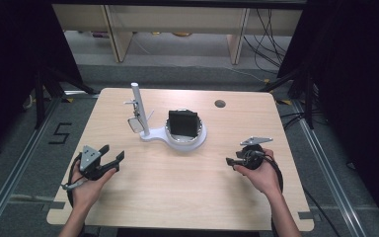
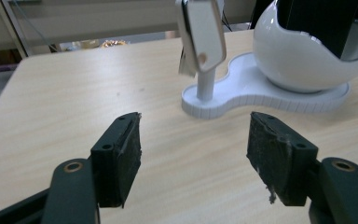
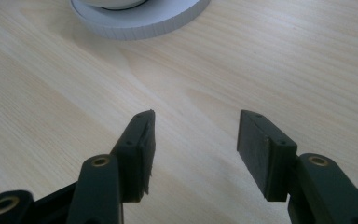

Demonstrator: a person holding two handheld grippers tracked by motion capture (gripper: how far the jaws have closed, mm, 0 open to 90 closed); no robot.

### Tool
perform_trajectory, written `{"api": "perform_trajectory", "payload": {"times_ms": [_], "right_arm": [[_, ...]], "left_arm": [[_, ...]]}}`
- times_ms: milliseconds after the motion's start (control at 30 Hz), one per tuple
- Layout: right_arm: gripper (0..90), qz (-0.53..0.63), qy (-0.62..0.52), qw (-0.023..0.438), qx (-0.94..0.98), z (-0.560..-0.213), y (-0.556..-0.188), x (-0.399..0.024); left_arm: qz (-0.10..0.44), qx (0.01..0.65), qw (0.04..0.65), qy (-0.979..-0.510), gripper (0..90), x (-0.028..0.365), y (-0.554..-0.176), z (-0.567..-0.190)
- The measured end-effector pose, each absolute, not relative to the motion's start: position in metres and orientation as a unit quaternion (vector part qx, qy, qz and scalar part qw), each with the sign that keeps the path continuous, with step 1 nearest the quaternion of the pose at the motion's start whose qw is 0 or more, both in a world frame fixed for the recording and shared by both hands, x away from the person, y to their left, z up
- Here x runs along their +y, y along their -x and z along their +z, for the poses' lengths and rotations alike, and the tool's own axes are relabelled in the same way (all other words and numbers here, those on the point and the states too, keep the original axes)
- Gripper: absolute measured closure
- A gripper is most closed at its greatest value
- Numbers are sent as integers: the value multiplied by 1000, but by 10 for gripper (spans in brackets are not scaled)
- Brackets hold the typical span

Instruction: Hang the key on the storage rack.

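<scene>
One white stand [image 1: 177, 137] sits just past the table's [image 1: 187, 197] centre: a post carrying a small tilted mirror [image 2: 201, 35] and a round cradle holding a dark block [image 1: 182, 123]. We would approach slowly and level to spare the mirror. At eight o'clock, our left gripper [image 1: 112, 159] points toward the stand, jaws wide, empty. At four o'clock, the right gripper [image 1: 233, 162] rests low, jaws also apart, holding nothing.
</scene>
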State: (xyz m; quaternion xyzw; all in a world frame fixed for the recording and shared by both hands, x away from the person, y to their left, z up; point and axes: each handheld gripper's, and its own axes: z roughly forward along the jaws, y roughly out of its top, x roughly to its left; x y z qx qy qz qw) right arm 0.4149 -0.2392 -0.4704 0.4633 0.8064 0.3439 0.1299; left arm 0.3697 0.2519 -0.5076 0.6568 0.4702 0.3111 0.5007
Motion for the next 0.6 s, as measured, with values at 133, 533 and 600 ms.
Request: {"api": "perform_trajectory", "payload": {"times_ms": [133, 533, 600], "right_arm": [[476, 342, -462, 126, 808, -471, -415, -238], [465, 342, -447, 135, 816, -478, -416, -238], [465, 344, -454, 127, 812, -478, -415, -237]], "left_arm": [[315, 463, 505, -656, 335, 253, -366, -515], [325, 455, 509, -654, 342, 253, -364, -524], [323, 458, 510, -652, 343, 253, -364, -524]]}}
